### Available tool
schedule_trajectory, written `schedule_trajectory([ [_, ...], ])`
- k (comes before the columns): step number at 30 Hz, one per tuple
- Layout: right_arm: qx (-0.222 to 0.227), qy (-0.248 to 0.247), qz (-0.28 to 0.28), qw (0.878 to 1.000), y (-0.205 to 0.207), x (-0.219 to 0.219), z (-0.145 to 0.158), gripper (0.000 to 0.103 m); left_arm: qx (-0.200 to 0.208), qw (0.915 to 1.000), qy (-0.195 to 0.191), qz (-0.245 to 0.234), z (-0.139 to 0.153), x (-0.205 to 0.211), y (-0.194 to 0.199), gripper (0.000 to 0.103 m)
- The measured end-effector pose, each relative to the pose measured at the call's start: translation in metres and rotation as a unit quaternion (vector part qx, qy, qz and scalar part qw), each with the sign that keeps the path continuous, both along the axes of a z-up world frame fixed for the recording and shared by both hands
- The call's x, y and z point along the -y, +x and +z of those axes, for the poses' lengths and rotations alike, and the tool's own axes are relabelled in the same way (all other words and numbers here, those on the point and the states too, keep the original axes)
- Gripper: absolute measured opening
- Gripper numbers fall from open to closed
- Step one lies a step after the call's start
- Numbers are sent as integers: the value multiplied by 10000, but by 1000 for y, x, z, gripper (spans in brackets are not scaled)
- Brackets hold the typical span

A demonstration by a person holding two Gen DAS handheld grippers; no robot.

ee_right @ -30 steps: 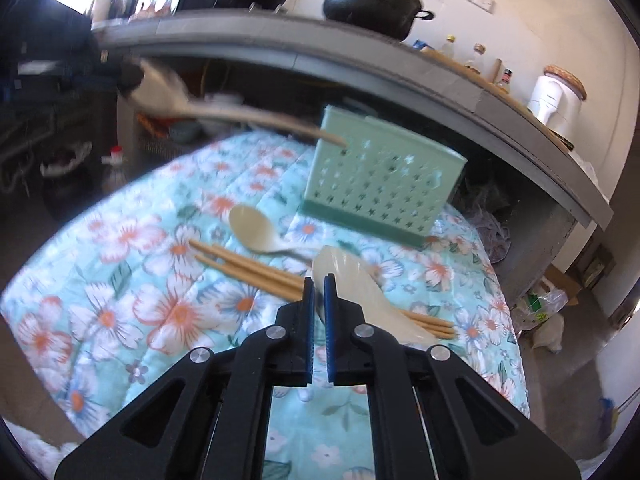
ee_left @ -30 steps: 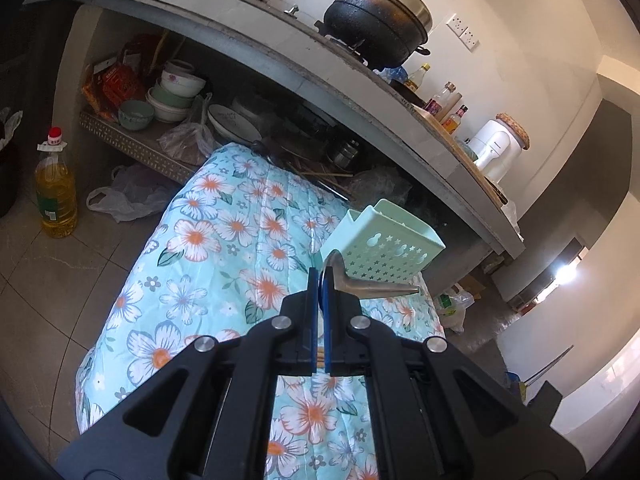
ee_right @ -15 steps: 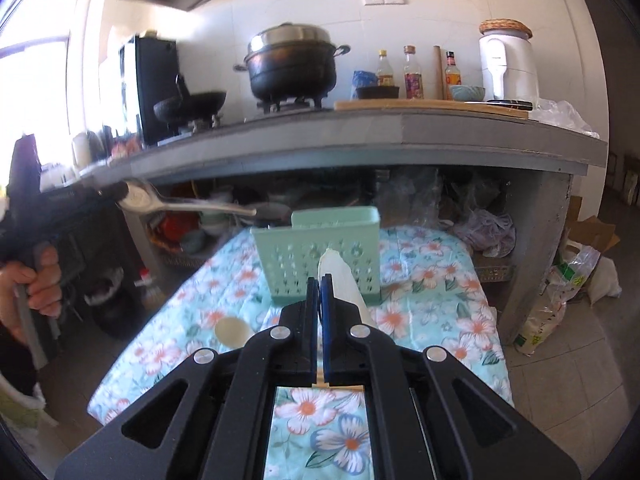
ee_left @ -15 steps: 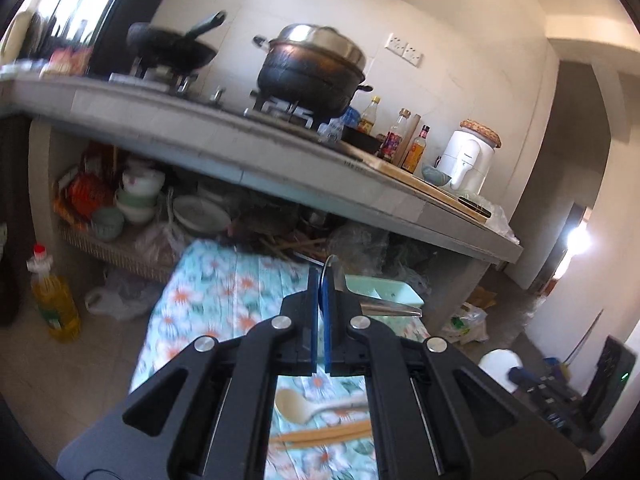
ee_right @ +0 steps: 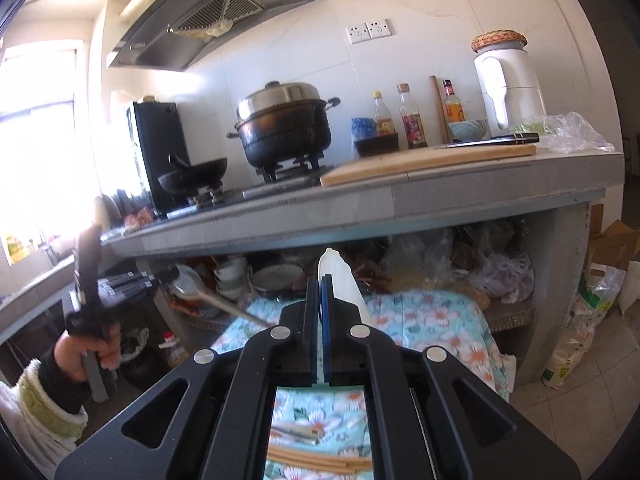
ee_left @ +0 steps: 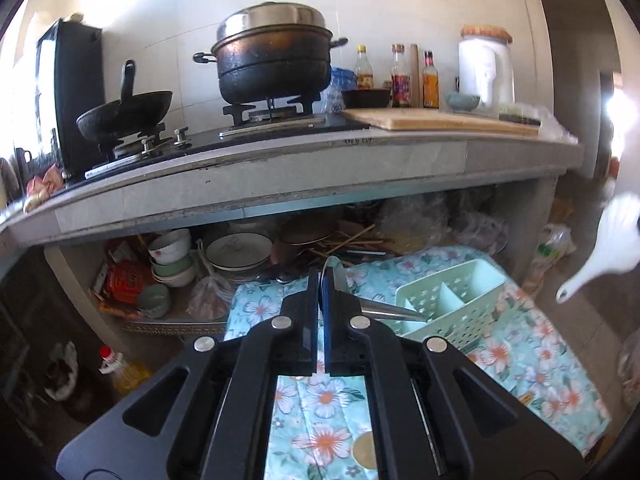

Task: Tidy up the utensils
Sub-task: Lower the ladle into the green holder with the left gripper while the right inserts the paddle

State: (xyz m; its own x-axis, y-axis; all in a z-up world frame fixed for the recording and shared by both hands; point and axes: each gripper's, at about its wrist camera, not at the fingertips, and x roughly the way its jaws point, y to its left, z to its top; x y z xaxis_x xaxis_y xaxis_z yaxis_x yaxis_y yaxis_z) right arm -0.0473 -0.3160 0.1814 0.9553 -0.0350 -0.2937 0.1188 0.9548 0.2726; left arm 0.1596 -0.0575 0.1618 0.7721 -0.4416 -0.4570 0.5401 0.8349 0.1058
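Landmark: the mint-green caddy (ee_left: 448, 304) standing on the flowered cloth (ee_left: 532, 356); every place below is told from it.
Left tongs (ee_left: 321, 280): my jaws are pressed together, pinching a metal spoon (ee_left: 384, 310); its tapered handle points toward the caddy, with the tip just over the near rim.
Right tongs (ee_right: 320, 286): pressed together on a white rice paddle (ee_right: 340, 276), whose blade sticks up past the tips.
Paddle from the left view: it hangs in the air, right of the caddy.
Chopsticks (ee_right: 320, 462): lying on the cloth under my right tongs, a small metal utensil just beyond them.
Writing: the sauce bottles (ee_right: 414, 120) carry labels too small for me to read.
Around: behind and above the caddy the surface (ee_left: 320, 172) carries a lidded black pot (ee_left: 276, 60), a wok, a cutting board and a white appliance.
Below it: a shelf crowded with bowls (ee_left: 170, 258), plates and bags.
My left hand (ee_right: 86, 354): gripping its tool handle.
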Motion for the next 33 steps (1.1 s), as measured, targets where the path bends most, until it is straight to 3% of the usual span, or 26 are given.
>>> schedule_trajectory([
  [7,192,383,424,9982,43,25,17,2,375,9978,540,36,10,22,7,0],
  [12,294,936,929,9908,82,40,19,2,14,9933,1146,-117,-13,47,20,0],
  [16,139,1211,1114,9863,117,49,15,2,-119,9906,1360,-116,-35,61,30,1],
  [19,-89,1296,1132,9850,135,51,4,2,-397,9915,1227,-157,-51,66,41,3],
  [22,-318,1428,1130,9828,149,55,-12,2,-507,9929,1063,-193,-59,67,45,12],
  [24,-435,1600,1151,9794,155,59,-25,2,-512,9936,979,-220,-62,67,45,24],
  [29,-733,1962,1175,9707,173,67,-60,2,-688,9950,666,-283,-65,64,46,28],
  [33,-1407,2154,981,9613,187,69,-96,4,-747,9962,376,-240,-63,54,46,38],
])
